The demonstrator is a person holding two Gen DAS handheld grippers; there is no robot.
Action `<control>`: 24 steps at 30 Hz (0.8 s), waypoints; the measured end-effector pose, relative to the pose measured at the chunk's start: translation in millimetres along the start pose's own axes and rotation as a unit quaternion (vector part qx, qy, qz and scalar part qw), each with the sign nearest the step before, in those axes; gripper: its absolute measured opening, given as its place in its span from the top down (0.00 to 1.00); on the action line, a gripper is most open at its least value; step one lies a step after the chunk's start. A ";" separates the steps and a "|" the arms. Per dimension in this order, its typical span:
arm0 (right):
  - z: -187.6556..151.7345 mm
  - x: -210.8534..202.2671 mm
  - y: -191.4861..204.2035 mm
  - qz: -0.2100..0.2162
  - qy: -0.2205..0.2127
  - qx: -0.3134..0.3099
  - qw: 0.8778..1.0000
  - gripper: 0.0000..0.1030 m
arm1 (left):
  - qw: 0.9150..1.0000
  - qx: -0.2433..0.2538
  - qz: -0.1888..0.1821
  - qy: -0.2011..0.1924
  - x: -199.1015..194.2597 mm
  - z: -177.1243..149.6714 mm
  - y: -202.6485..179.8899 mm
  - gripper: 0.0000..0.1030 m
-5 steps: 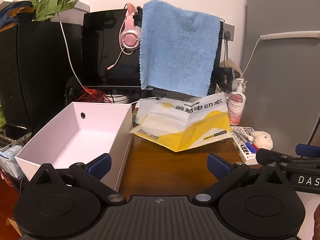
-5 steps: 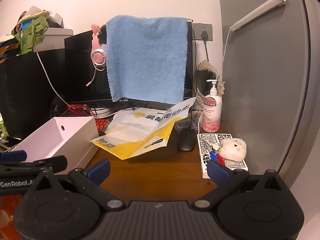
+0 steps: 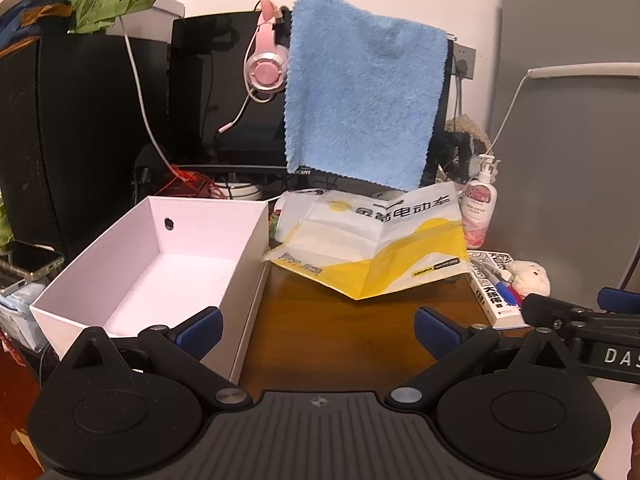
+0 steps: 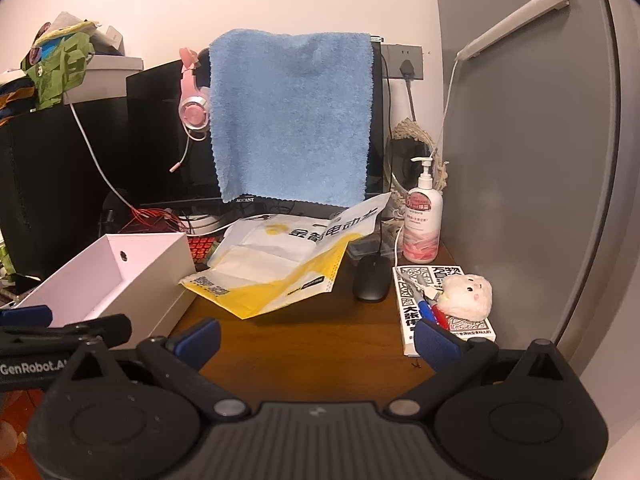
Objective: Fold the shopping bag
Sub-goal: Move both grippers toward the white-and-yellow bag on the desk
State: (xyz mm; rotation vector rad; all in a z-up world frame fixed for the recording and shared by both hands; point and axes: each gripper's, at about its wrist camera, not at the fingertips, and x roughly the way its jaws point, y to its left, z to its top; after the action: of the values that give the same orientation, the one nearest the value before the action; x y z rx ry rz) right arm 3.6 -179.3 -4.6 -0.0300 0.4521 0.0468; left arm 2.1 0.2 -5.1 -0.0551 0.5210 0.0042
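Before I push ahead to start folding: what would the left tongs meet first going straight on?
Probably the shopping bag; the left tongs stand open with only bare desk between, though depth is uncertain.

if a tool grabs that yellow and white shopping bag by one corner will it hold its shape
Probably not: the yellow and white creased shopping bag looks thin and sags along its folds, so it would likely droop. It seems light, and its smooth surface may slide on the brown wooden desk.

"电动车" on shopping bag [image 3: 372, 248]; "GenRobot.AI" on left hand-held gripper [image 4: 36, 366].
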 end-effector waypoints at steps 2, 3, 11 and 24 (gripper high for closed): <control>0.3 -2.5 2.2 0.002 0.000 0.000 1.000 0.00 | 1.000 -0.012 -0.007 0.008 1.3 3.4 4.0 0.00; 0.5 -4.8 4.5 0.005 0.000 0.000 1.000 0.00 | 1.000 -0.014 -0.006 0.010 2.2 4.8 5.1 0.00; 2.8 3.7 -12.0 0.016 0.011 0.009 1.000 0.00 | 1.000 -0.003 0.003 -0.007 0.7 -0.4 7.1 0.00; 0.2 -3.3 -9.0 0.002 -0.003 0.015 1.000 0.00 | 1.000 0.003 0.011 -0.007 0.1 2.5 3.1 0.00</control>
State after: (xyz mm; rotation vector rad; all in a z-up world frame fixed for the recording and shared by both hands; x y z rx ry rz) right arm 1.2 -188.4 -2.9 0.0013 0.4471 0.0436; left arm 3.4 3.4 -3.1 -0.0444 0.5071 0.0249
